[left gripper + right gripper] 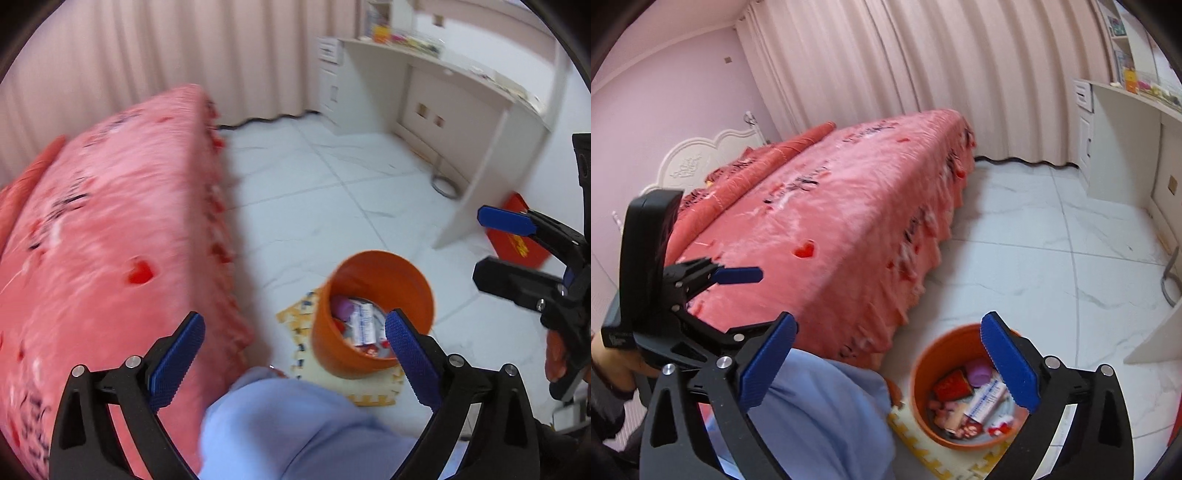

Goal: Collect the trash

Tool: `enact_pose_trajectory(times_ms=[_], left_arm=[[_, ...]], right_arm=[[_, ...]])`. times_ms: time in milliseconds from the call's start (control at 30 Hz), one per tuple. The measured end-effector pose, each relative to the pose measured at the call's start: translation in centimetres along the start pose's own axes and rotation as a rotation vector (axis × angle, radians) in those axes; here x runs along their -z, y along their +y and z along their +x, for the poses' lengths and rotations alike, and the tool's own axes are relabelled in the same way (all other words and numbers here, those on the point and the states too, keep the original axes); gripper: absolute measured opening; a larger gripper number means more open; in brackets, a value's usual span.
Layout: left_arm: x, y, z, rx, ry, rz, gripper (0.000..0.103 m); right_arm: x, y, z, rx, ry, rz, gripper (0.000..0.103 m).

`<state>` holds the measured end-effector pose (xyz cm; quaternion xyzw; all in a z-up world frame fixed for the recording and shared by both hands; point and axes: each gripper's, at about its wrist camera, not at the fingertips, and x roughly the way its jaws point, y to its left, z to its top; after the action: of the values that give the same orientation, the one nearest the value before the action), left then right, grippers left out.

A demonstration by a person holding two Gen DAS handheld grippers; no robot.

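Note:
An orange bucket (pixel 343 343) stands on a yellow foam mat (pixel 332 384) on the floor beside the bed; it also shows in the right wrist view (pixel 923 373). It holds several pieces of trash: a white carton (pixel 984 402), a red wrapper (pixel 951 386) and a purple cup (pixel 979 373). My left gripper (pixel 293 354) is open and empty, held above the bucket and my knee. My right gripper (pixel 888 365) is open and empty, above the bucket. Each gripper shows in the other's view, the right one (pixel 484 247) and the left one (pixel 753 275).
A bed with a pink cover (pixel 831 221) fills the left. My leg in light blue trousers (pixel 295 424) is at the bottom. A white desk (pixel 461 110) stands at the right, with a red box (pixel 517 236) beside it. White tiled floor (pixel 1034 258) lies between.

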<state>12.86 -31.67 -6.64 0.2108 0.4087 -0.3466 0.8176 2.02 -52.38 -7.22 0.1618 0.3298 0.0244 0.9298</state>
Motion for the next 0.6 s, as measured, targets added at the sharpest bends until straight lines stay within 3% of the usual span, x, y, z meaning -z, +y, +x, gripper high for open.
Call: enact_pose_trajectory(times_ms=[600], left_arm=[[10.8,8.8,-14.7,-0.381,-0.161,-0.393,0.097]], right_arm=[[-0.5,16.0,0.9,-0.177,-0.018,-0.141,0.098]])
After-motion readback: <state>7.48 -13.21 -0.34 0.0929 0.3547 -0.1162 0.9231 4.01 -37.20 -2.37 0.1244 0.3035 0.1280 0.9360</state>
